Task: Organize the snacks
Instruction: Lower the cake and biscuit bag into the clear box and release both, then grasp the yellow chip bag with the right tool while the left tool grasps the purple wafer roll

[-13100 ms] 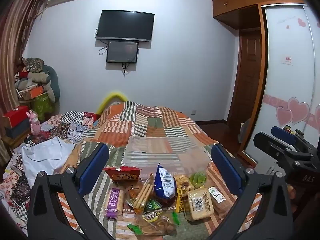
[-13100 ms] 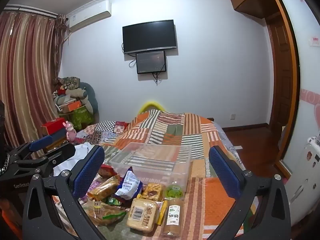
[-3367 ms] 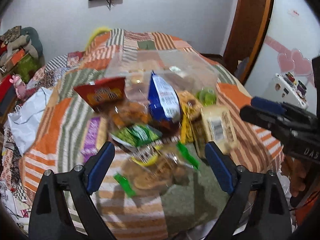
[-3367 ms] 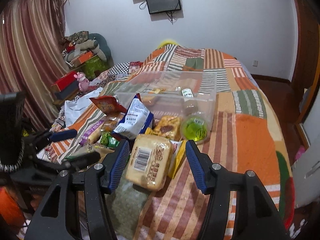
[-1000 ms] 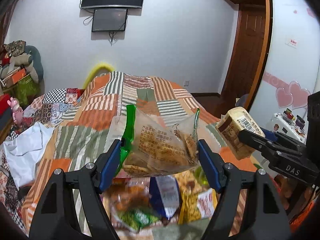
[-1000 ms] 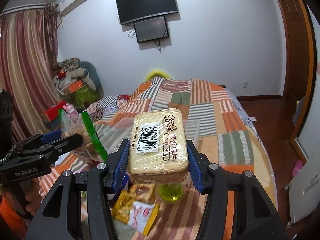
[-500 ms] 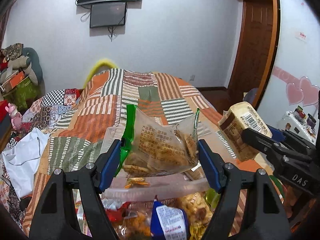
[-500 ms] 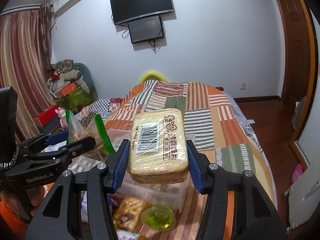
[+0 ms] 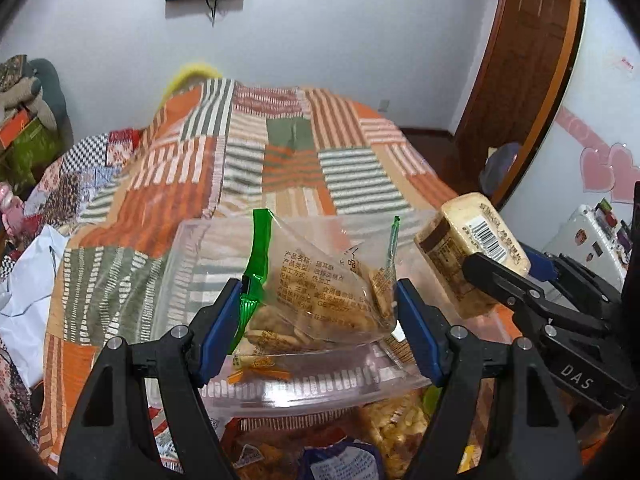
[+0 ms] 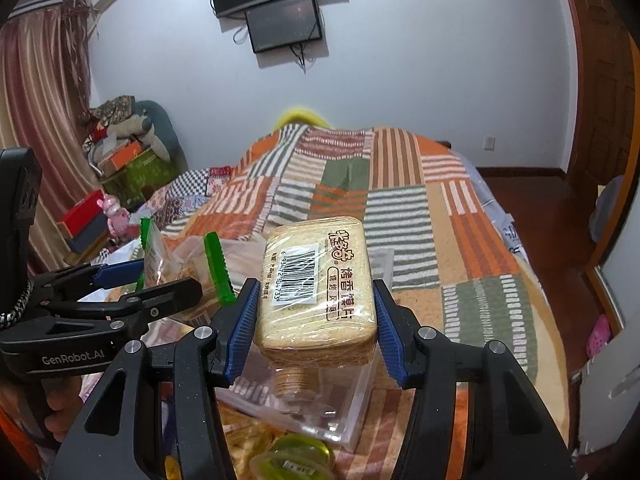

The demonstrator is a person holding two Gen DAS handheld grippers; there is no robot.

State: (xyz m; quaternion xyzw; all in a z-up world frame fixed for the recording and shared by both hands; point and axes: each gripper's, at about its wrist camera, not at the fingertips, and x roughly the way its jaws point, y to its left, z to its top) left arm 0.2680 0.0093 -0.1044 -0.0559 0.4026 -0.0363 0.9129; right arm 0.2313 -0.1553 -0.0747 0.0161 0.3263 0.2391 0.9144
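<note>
Jaws first: the left gripper (image 9: 318, 320) is clamped on a clear cracker bag with green seams (image 9: 320, 300), its blue pads pressing the bag's two sides so it hangs between them with the printed face toward the camera. The right gripper (image 10: 314, 326) is closed to a narrower gap on a wrapped rectangular biscuit pack (image 10: 316, 280), barcode upward, held by its long sides. Gripping each pack across its width leaves the underside free, which suits lowering it straight down.

Both packs hang over the clear plastic storage bin (image 9: 320, 384) on the patchwork bedspread (image 9: 288, 152), close to the bed's near edge. The cracker bag is above the bin's middle; the biscuit pack is above its right part, as the left wrist view shows. A few small wrapped snacks already lie in the bin. Loose snack packets (image 9: 392, 428) and a green jelly cup (image 10: 292, 458) lie on the bed between the bin and its near edge.

Compared with a second ago, both grips are unchanged, but both cameras have tilted downward and moved forward: then the bin sat low under the packs with the loose pile filling the foreground, whereas now the bin lies directly beneath them. Release into the bin looks like the next step.
</note>
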